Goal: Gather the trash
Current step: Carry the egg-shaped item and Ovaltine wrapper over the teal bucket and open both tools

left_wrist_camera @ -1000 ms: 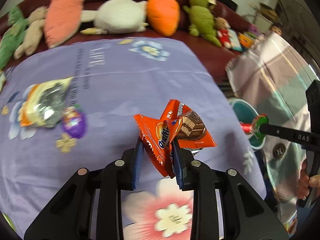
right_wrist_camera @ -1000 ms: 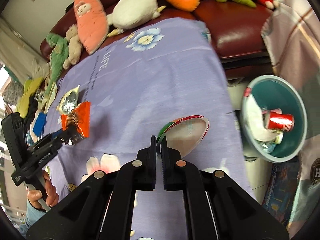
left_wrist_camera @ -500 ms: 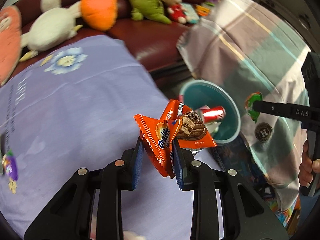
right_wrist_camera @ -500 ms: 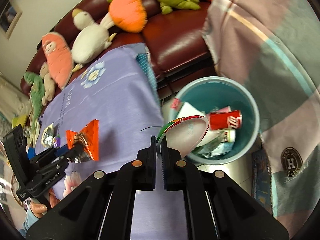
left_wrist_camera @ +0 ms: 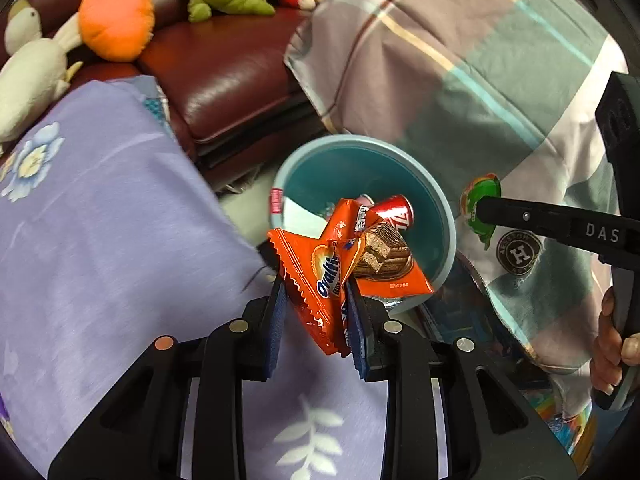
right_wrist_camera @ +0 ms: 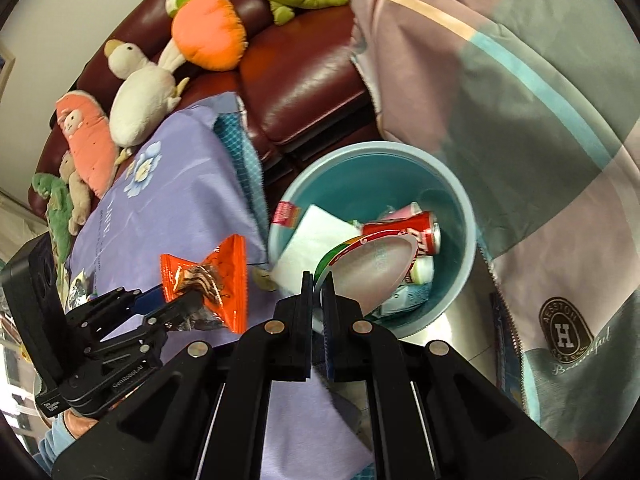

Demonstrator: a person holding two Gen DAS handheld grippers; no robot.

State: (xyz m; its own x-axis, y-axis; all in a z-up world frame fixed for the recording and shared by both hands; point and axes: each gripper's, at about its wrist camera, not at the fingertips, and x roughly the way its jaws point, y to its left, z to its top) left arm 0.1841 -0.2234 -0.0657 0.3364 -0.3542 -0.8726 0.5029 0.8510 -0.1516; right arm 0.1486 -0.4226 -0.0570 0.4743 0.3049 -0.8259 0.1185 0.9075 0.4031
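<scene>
Orange snack wrapper pinched in the left tongs over the purple-clothed tabletop edge, just left of the teal bin (red can inside), while the right tongs clamp a foil lid above the bin's near rim.

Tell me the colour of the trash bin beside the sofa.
The bin is teal inside with a paler blue rim, best seen from the right wrist view.
</scene>
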